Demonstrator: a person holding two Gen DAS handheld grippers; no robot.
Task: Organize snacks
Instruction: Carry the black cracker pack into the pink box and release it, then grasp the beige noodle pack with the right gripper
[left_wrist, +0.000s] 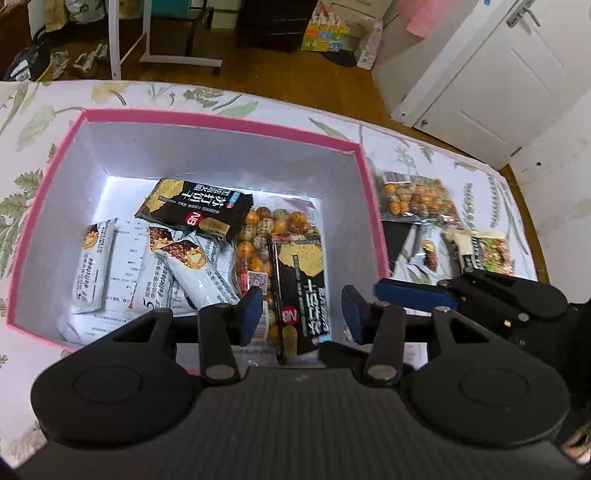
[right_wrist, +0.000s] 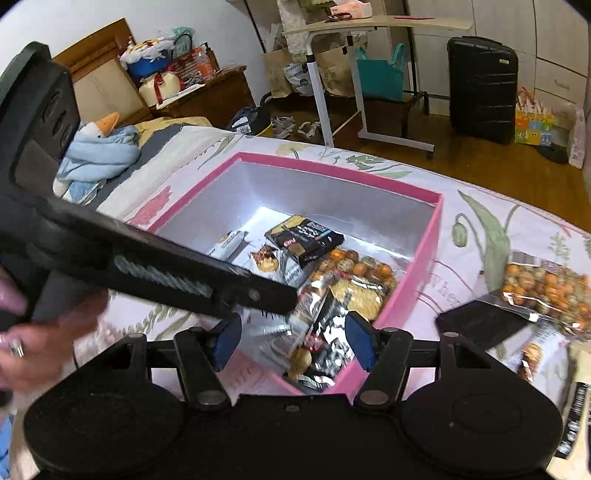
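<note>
Pink box, centre frame, holds snack packets.
We see left gripper and right gripper spread, gripping nothing.

Left gripper jaws apart (empty), right gripper likewise

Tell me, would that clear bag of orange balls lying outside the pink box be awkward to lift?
Probably a little. The bag of orange balls looks like thin, shiny film, so it may slip and sag. The loose round pieces inside would likely shift when it is pinched. It lies flat on the bedsheet, so it shouldn't roll.
</note>
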